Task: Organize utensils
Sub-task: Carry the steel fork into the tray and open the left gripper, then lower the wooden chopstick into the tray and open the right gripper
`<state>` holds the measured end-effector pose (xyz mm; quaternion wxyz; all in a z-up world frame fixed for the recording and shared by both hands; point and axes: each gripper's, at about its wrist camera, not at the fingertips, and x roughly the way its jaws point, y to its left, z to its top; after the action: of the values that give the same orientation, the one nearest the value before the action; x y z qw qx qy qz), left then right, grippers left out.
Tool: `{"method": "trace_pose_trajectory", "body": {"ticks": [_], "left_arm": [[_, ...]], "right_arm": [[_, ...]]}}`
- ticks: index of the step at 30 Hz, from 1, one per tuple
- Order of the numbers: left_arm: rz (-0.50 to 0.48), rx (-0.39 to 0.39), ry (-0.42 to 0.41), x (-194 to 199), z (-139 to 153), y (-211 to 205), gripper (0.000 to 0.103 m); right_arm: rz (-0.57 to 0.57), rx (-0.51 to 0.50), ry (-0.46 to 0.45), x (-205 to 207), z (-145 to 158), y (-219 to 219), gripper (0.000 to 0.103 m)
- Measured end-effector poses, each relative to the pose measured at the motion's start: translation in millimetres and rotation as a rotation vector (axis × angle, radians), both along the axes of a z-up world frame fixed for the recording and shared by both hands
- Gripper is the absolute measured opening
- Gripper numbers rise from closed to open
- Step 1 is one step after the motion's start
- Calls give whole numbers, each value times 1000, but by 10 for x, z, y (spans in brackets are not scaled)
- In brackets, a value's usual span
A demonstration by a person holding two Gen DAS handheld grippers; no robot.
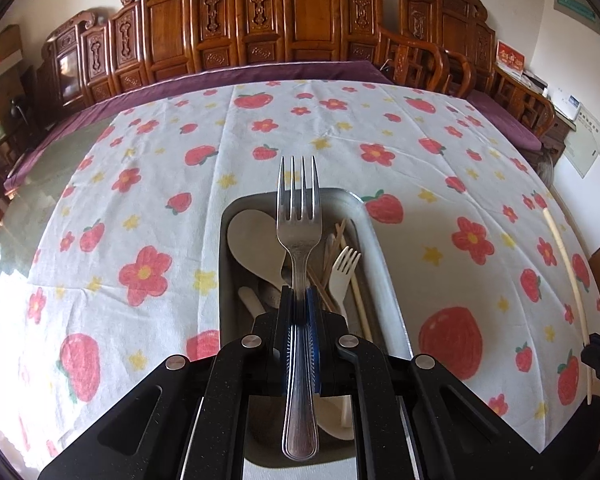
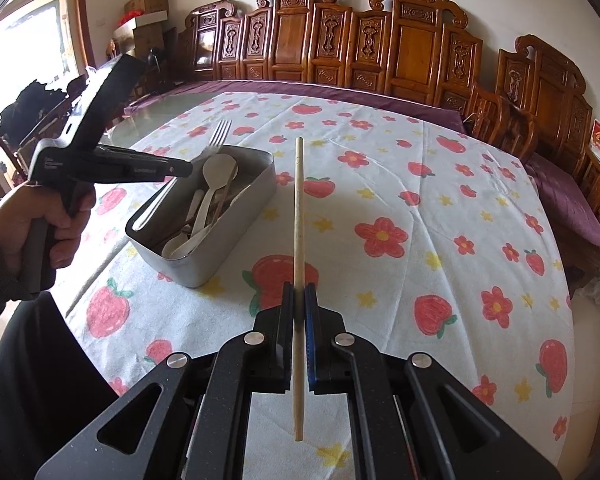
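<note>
My left gripper (image 1: 299, 294) is shut on a metal fork (image 1: 298, 216), tines pointing forward, above a grey metal tin (image 1: 384, 256). The tin holds a pale spoon (image 1: 252, 240), a pale plastic fork (image 1: 342, 276), thin sticks and other utensils. My right gripper (image 2: 299, 290) is shut on a wooden chopstick (image 2: 299, 216), held above the cloth to the right of the tin (image 2: 204, 262). The left gripper (image 2: 180, 169) with its fork (image 2: 216, 138) shows in the right wrist view over the tin. The chopstick (image 1: 568, 280) also shows at the right of the left wrist view.
A strawberry-and-flower tablecloth (image 1: 140, 200) covers the table. Glass table surface (image 1: 40, 164) shows at the far left. Carved wooden chairs (image 1: 300, 20) line the far side. The person's hand (image 2: 56, 220) holds the left gripper's handle.
</note>
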<state>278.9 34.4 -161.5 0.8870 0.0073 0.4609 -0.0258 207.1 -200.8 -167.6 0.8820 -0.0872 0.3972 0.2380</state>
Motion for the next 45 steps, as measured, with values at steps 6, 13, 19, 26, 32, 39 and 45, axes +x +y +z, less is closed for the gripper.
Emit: {"method": "trace_pose_trajectory", "body": {"ticks": [6, 13, 19, 26, 32, 39, 45], "left_arm": [[11, -12, 37, 104, -208, 51, 6], [21, -21, 82, 162, -420, 108, 6], [13, -28, 119, 164, -508, 115, 7], [-7, -32, 73, 11, -277, 177, 14], [-30, -23, -4, -220, 50, 327, 15], [-29, -12, -65, -431, 352, 565, 15], [-11, -9, -99, -558, 529, 778, 16]], "right_arm": [[7, -10, 17, 58, -23, 98, 6], [6, -15, 25, 81, -17, 138, 6], [13, -25, 33, 69, -45, 214, 6], [32, -20, 31, 84, -5, 386, 6], [50, 13, 34, 165, 31, 640, 6], [78, 41, 60, 316, 1, 1014, 6], [85, 67, 95, 476, -49, 1266, 6]]}}
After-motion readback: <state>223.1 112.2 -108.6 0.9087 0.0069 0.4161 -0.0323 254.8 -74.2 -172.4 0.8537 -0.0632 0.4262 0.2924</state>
